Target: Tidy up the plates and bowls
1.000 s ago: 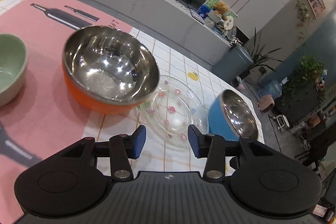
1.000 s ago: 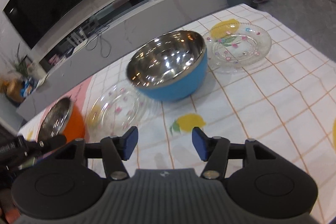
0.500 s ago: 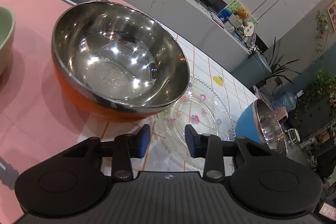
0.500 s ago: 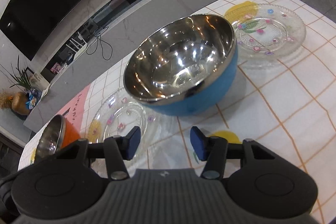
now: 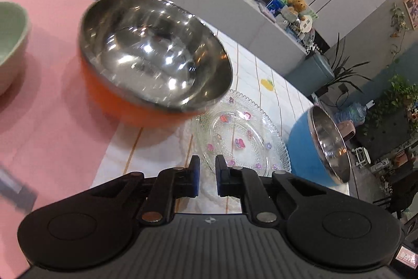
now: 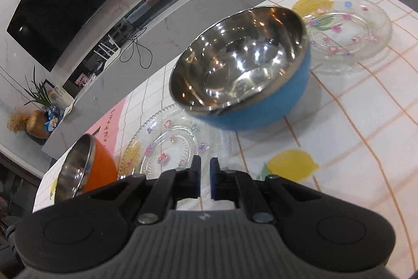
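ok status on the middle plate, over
Left gripper and right gripper fingers nearly closed at plate near rim; grip unclear. Plate flat on cloth. Orange bowl, blue bowl close beside it.

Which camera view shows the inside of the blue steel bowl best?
The right wrist view: the blue steel bowl faces the camera, so its whole shiny interior shows. In the left wrist view the same bowl stands at the right edge, seen almost side-on, with only a narrow strip of interior visible.
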